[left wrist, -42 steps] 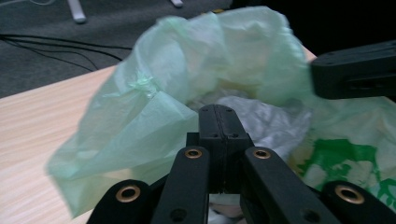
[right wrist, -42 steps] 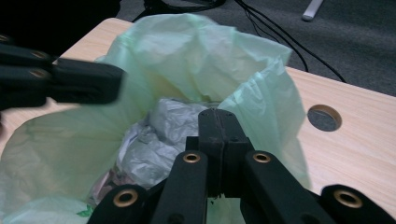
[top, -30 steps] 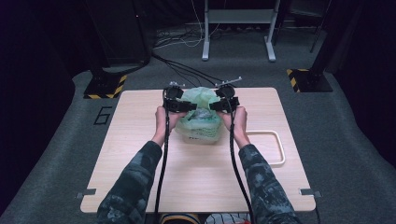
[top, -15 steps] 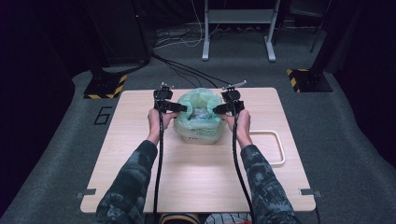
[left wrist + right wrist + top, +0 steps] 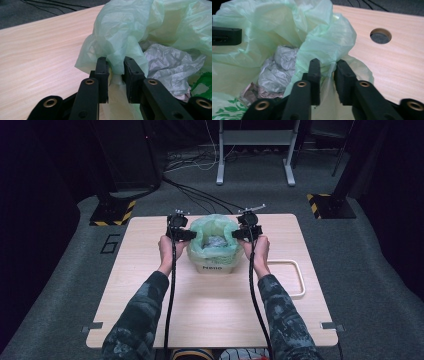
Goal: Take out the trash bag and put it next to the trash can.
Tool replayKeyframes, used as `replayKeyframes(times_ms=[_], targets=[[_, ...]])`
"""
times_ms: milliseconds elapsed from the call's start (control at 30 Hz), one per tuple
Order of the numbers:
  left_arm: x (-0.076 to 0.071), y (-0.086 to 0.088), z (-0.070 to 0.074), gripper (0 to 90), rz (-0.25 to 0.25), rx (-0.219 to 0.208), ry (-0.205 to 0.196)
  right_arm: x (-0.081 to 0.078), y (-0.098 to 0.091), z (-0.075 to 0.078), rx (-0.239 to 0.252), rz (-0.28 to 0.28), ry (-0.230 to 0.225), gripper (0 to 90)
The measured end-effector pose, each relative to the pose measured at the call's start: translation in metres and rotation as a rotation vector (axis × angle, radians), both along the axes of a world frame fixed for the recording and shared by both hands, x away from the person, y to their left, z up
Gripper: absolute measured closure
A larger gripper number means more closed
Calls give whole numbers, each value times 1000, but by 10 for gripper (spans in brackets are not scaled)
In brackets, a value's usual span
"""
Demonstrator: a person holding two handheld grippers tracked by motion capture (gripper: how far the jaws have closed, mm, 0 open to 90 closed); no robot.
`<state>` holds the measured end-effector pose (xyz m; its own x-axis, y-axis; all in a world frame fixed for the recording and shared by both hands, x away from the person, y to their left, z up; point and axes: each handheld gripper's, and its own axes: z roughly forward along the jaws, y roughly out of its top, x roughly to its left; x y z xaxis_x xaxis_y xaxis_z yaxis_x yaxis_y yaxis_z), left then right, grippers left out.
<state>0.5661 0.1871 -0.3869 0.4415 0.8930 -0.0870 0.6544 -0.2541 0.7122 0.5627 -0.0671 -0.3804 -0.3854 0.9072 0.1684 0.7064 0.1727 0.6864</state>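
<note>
Green bag liner [image 5: 215, 231]: rim now spread wider than half a second ago
left gripper [image 5: 115, 67]: jaws just closed; clenched on liner rim
right gripper [image 5: 327, 68]: likewise pinching the rim; ready to lift

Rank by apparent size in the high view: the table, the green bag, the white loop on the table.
1. table
2. green bag
3. white loop; its outline looks close to the bag's, so 2 and 3 are uncertain.

Pale green bag [image 5: 216, 231], silvery-grey crumpled wrap [image 5: 172, 67], light wood-grain table [image 5: 210, 310]
</note>
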Motion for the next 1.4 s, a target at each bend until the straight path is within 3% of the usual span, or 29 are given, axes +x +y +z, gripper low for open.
replayKeyframes(times_ms=[233, 367, 567, 667, 833, 900, 1033, 1133, 1200, 1233, 1267, 1333, 1400], targets=[[-7, -6, 13, 842, -4, 30, -82, -5, 1, 12, 5, 10, -42, 876], [-10, -10, 23, 846, -35, -23, -92, -7, 4, 21, 24, 28, -57, 891], [-16, -24, 29, 827, -156, -122, -66, -9, 18, 32, 33, 65, -74, 898], [-16, -33, 25, 744, -255, -202, -19, -7, 25, 33, 32, 77, -75, 899], [-18, -43, 23, 588, -359, -243, 28, -6, 33, 34, 32, 88, -76, 900], [-20, -48, 24, 474, -397, -251, 38, -4, 36, 34, 33, 87, -74, 900], [-24, -56, 26, 335, -450, -231, 32, -1, 41, 35, 43, 90, -69, 900], [-27, -64, 24, 299, -462, -160, 13, 0, 43, 37, 77, 94, -61, 900], [-29, -66, 21, 362, -464, -130, 0, 0, 43, 38, 91, 104, -56, 900], [-29, -68, 19, 405, -452, -92, -8, -1, 43, 38, 96, 106, -53, 900], [-29, -68, 17, 494, -446, -75, -10, -2, 42, 38, 106, 110, -51, 899], [-28, -68, 14, 661, -420, -60, -13, -2, 39, 37, 136, 111, -36, 899], [-27, -67, 13, 750, -401, -51, -17, -3, 35, 37, 143, 116, -31, 899]])
